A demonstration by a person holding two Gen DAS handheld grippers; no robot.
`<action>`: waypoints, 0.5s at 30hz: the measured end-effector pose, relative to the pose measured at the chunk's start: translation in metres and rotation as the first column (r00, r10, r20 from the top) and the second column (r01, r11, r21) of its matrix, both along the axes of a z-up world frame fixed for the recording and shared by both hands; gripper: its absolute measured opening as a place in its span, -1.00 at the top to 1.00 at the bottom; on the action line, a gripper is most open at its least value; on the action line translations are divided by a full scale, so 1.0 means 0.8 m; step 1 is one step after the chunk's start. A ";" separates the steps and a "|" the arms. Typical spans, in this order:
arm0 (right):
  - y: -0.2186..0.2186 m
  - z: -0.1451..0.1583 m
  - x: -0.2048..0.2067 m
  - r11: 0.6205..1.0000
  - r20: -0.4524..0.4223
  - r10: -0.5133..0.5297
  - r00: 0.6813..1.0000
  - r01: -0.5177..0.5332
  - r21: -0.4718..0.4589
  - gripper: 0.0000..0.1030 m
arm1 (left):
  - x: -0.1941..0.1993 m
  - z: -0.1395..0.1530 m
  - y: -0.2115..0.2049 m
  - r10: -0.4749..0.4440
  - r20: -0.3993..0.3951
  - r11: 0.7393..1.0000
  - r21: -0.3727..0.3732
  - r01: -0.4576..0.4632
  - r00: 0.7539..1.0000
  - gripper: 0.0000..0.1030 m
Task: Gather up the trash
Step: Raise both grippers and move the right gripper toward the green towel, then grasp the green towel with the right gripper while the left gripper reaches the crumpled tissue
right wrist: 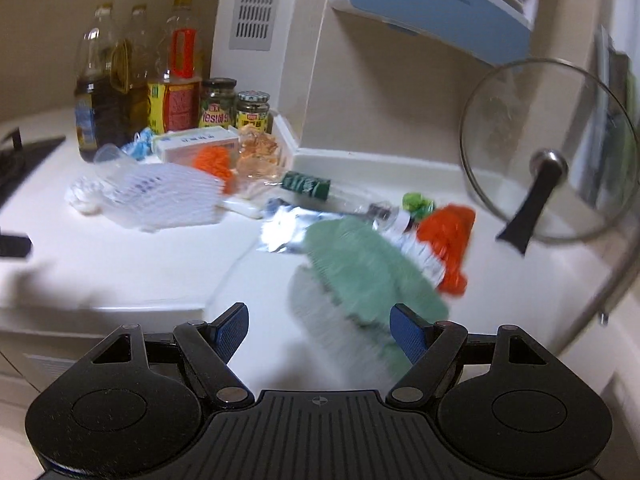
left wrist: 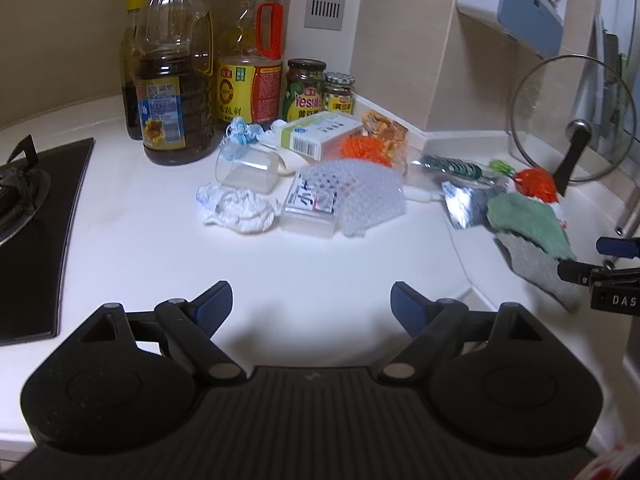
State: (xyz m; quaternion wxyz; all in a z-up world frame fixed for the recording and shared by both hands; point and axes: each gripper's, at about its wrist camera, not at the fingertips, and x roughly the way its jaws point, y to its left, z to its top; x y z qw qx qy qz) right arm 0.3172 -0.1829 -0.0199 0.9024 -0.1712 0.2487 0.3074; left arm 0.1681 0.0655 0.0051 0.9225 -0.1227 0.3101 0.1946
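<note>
White crumpled paper point(left wrist: 236, 209), a tipped clear cup point(left wrist: 248, 170) and bubble wrap point(left wrist: 360, 196) lie mid-counter point(left wrist: 160, 264), well ahead of the left gripper point(left wrist: 311, 306), whose fingers stand open and empty. Toward the counter's back edge, a crushed plastic bottle point(right wrist: 320, 190) lies lengthwise along it. Right gripper point(right wrist: 319, 332) hangs open, empty, above a green cloth point(right wrist: 360, 268).

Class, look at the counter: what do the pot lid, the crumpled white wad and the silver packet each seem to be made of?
Pot lid: clear glass with a metal rim, since the wall shows through it.
Crumpled white wad: likely matte tissue or paper, softly creased.
Silver packet: probably shiny foil, reflective and wrinkled.
</note>
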 end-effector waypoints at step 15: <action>0.020 -0.054 0.088 0.963 0.003 0.182 0.983 -0.178 -0.204 -0.07 | 0.047 -0.020 0.009 0.056 -0.076 0.998 -0.009 -0.057 0.996 -0.66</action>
